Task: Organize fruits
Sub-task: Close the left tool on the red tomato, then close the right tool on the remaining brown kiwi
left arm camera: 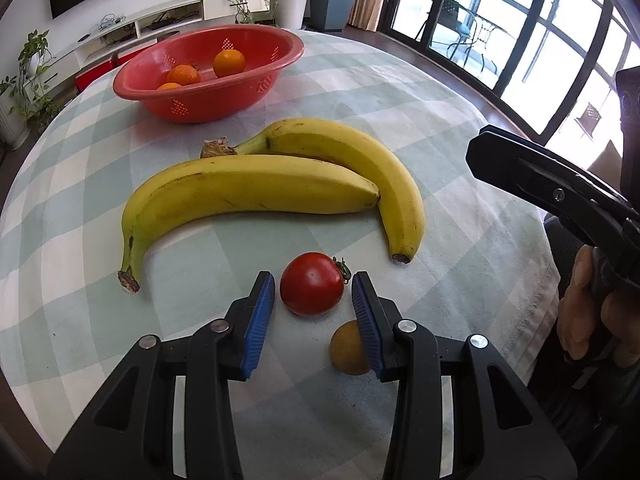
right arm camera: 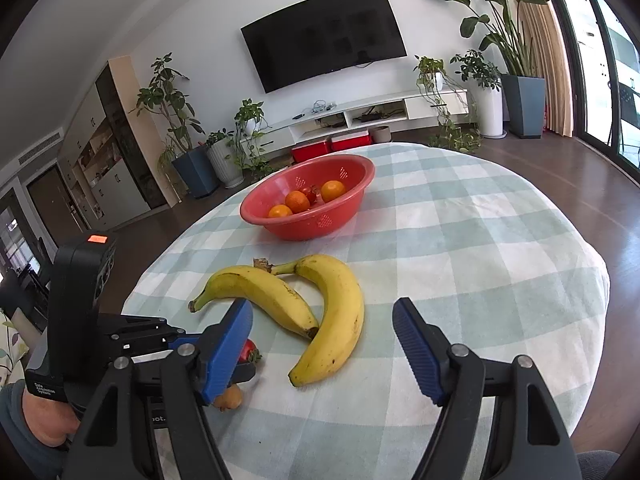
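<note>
A red tomato (left arm camera: 312, 284) lies on the checked cloth between the blue pads of my left gripper (left arm camera: 313, 277). A thin gap shows on each side of it, so the gripper is open. A small yellow-brown fruit (left arm camera: 346, 348) sits just behind the right pad. Two bananas (left arm camera: 248, 192) (left arm camera: 360, 152) lie beyond the tomato. Farther back is a red basket (left arm camera: 256, 92) holding oranges (left arm camera: 229, 63). My right gripper (right arm camera: 323, 305) hangs open above the near banana ends (right arm camera: 340, 320) with nothing between its fingers. From there the tomato (right arm camera: 249, 350) is mostly hidden.
The round table's cloth (right arm camera: 480, 260) drops off at the right and near edges. One black finger (left arm camera: 520, 168) of the right gripper and a hand (left arm camera: 580, 304) reach in from the right. Plants, a TV shelf and glass doors stand around the room.
</note>
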The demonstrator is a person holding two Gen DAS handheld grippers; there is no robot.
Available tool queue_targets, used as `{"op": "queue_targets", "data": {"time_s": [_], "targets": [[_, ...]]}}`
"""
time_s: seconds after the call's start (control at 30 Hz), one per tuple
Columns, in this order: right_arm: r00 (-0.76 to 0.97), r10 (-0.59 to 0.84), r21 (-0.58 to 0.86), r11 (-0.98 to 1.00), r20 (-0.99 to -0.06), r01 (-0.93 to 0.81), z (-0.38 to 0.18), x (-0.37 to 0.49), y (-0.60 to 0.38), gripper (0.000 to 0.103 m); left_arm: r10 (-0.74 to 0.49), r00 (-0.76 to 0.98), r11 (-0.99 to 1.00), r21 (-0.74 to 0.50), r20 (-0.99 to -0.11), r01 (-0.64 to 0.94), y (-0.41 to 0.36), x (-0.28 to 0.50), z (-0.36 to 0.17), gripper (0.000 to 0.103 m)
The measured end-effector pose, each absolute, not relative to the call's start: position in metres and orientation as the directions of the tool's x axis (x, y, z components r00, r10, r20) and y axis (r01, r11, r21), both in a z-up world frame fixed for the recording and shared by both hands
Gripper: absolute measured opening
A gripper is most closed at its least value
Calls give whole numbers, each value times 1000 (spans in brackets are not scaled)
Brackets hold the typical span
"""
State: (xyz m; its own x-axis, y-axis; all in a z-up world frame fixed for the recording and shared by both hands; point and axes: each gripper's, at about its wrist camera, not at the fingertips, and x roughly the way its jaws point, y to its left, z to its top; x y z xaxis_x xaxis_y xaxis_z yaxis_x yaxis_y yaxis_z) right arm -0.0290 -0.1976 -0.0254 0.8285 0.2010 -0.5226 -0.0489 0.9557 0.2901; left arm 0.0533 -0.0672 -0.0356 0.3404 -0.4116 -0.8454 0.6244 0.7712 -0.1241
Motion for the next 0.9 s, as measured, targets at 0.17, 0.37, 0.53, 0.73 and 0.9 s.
{"op": "queue_targets", "data": {"time_s": [0.17, 0.37, 0.53, 0.73, 0.9], "targets": [[824, 204, 289, 956, -528, -51, -26, -29, -195, 75, -412, 337, 773, -130, -846, 620, -70, 57, -40, 38], [820, 207, 288, 956, -534, -54, -29, -28, -193, 73, -434, 338, 775, -154, -835, 613, -67, 58, -42, 33], [816, 209, 285, 957, -538, -57, -29, -27, -192, 73, -442, 346, 779, -163, -827, 606, -63, 57, -42, 32], [806, 223, 283, 956, -548, -73, -30, -27, -189, 73, -470, 369, 798, -206, -802, 567, -38, 55, -32, 32], [751, 295, 240, 953, -591, -185, -35, -25, -161, 73, -494, 395, 819, -262, -775, 510, -1, 45, -23, 32]]}}
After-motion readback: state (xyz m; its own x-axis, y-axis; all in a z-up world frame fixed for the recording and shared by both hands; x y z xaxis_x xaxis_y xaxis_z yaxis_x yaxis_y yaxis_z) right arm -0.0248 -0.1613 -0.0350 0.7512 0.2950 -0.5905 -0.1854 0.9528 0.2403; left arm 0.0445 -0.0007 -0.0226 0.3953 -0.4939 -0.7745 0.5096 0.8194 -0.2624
